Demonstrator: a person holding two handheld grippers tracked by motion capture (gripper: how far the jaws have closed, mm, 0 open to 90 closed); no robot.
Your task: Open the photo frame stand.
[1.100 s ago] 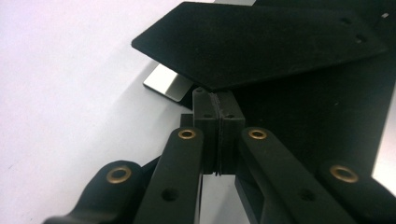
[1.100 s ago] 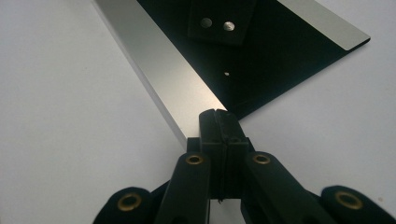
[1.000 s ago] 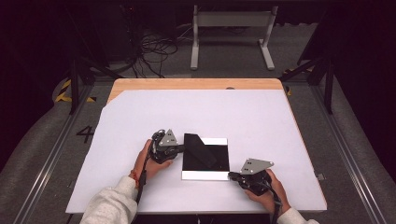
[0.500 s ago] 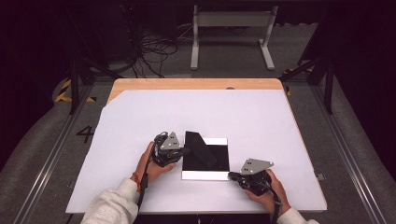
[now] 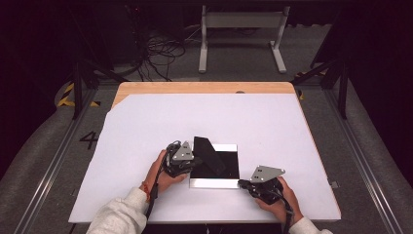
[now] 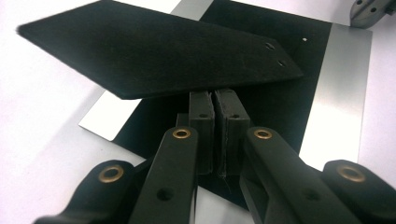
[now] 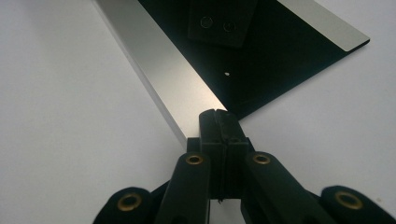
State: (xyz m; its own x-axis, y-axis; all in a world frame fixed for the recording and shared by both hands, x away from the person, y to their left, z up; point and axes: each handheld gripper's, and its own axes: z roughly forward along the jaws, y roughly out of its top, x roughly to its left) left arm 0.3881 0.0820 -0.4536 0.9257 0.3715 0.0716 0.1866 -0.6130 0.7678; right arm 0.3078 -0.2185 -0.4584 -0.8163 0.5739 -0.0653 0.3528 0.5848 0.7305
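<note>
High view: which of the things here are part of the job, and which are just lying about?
In the job:
black-and-silver plate
black flap raised over it
left gripper
right gripper

Lying about:
white table sheet
grey stand on the floor
cables on the floor

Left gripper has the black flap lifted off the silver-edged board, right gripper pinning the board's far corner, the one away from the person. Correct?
Not quite. The right gripper sits at the near corner of the board, on the person's side, as the high view shows. The rest holds: the left gripper has the black flap raised off it.
</note>
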